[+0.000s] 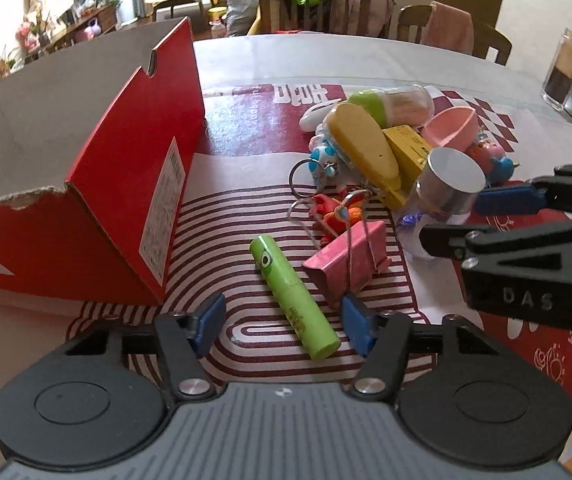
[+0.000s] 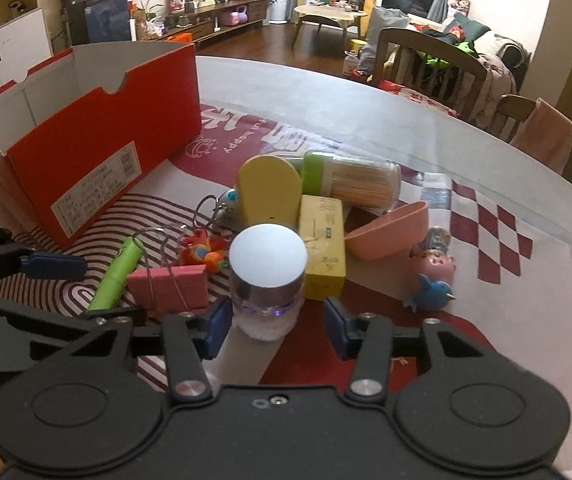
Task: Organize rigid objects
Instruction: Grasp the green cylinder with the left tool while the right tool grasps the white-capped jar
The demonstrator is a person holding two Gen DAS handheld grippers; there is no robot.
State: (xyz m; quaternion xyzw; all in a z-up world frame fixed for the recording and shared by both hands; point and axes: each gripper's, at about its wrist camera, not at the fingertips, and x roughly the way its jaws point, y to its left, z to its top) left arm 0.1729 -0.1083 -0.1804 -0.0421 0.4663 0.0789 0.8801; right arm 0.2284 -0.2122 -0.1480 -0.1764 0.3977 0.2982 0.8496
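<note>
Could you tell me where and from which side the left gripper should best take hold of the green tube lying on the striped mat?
Probably across the middle of the green tube, from above, fingers astride its round sides. It lies flat and slanted between the left gripper pads; the pink binder clip crowds its far end.

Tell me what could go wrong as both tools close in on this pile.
1. The left tool straddles the green tube at an angle; closing may roll it away.
2. The pink binder clip touches the left tool's far pad and could get nudged.
3. The silver-capped jar between the right tool's pads may tip into the yellow box.
</note>
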